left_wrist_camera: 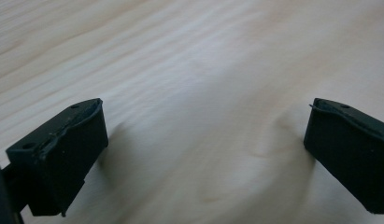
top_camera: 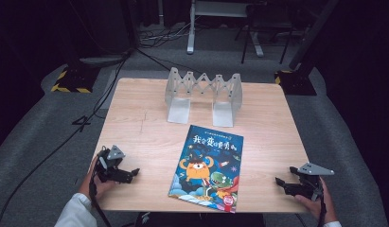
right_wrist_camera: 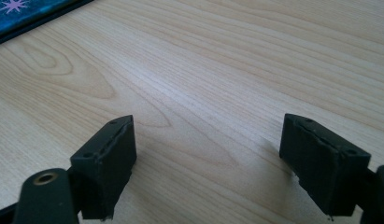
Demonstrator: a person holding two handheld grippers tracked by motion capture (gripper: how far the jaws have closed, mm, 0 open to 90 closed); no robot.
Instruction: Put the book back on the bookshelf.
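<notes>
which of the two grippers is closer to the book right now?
The left gripper: its fingers point at the picture book across a short strip of bare table. The right gripper sits farther off, near the table's right edge. Both are open and empty.

Both hands sit low at the near corners. The left claw [top_camera: 130, 174] points inward toward the middle, jaws spread wide with nothing between them. The right claw [top_camera: 280, 182] mirrors it, also wide open and holding nothing.
</notes>
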